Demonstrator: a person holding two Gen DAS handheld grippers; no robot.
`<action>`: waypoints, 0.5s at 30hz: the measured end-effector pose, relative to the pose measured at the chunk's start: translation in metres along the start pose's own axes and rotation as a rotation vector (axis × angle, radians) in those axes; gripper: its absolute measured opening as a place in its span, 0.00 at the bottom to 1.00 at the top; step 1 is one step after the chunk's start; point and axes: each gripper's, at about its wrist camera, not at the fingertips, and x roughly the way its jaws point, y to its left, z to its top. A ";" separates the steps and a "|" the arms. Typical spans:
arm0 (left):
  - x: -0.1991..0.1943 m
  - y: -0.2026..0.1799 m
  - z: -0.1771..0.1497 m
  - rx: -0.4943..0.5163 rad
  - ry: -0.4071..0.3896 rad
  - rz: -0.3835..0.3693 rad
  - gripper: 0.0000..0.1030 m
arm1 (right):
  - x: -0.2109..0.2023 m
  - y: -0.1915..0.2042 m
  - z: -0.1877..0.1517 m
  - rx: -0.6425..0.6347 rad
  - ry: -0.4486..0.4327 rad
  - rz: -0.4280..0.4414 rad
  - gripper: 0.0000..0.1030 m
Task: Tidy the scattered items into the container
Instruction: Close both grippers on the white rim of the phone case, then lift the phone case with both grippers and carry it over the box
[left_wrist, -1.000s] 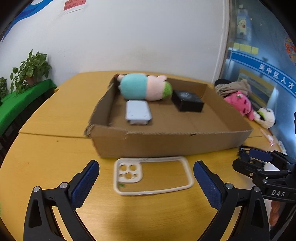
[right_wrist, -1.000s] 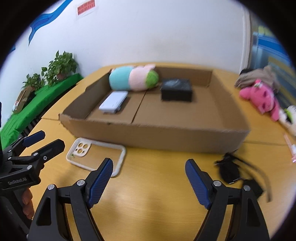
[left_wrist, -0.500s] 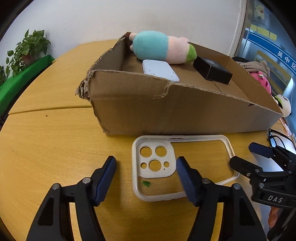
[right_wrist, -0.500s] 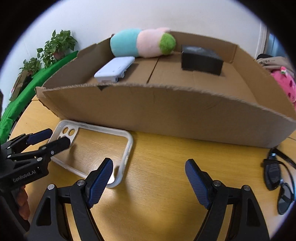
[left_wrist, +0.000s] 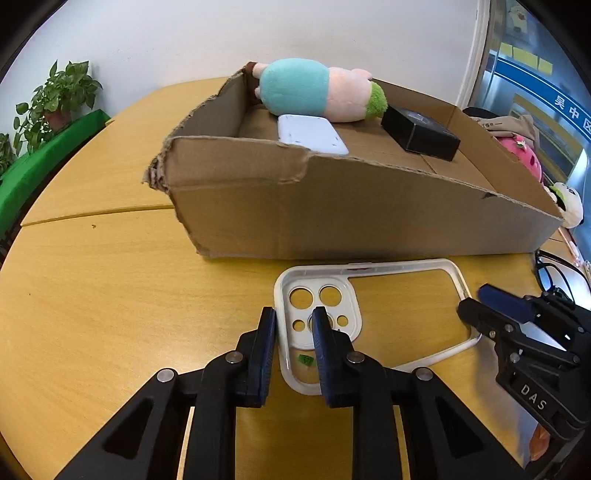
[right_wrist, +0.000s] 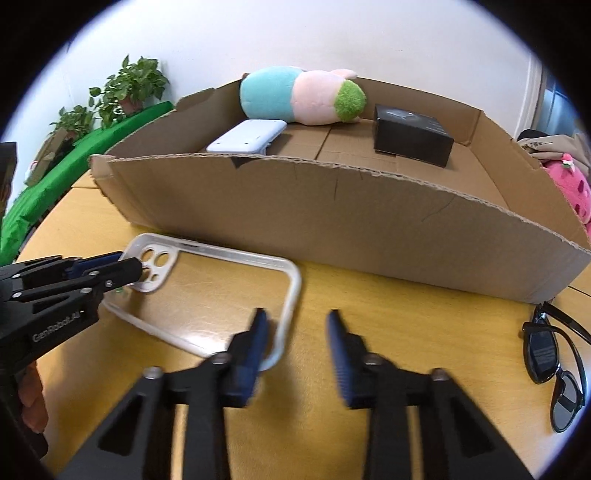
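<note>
The cardboard box (left_wrist: 332, 214) is matt brown, rough and torn along its rim. The phone case (left_wrist: 369, 306) looks like smooth whitish plastic. The table (left_wrist: 110, 295) is glossy yellow wood. The plush toy (right_wrist: 299, 96) is fuzzy cloth; the sunglasses (right_wrist: 557, 362) are shiny black plastic.

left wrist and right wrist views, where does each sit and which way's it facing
Left wrist: on the left gripper, looking down-forward at the phone case and cardboard box; its fingers, just closing astride the case's camera end, right gripper at right.
Right wrist: on the right gripper, facing the same box; its blurred fingers closing at the case's other end, left gripper and a hand at left.
Shared: case, box, plush toy, both grippers.
</note>
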 end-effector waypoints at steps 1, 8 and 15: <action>0.000 -0.003 0.000 0.005 0.002 0.001 0.20 | -0.001 -0.001 -0.001 0.003 0.002 0.014 0.07; -0.025 -0.028 -0.005 0.010 -0.031 -0.034 0.05 | -0.027 -0.027 -0.016 0.036 -0.031 0.015 0.06; -0.082 -0.061 0.010 0.026 -0.182 -0.103 0.05 | -0.091 -0.048 -0.018 0.055 -0.164 -0.042 0.06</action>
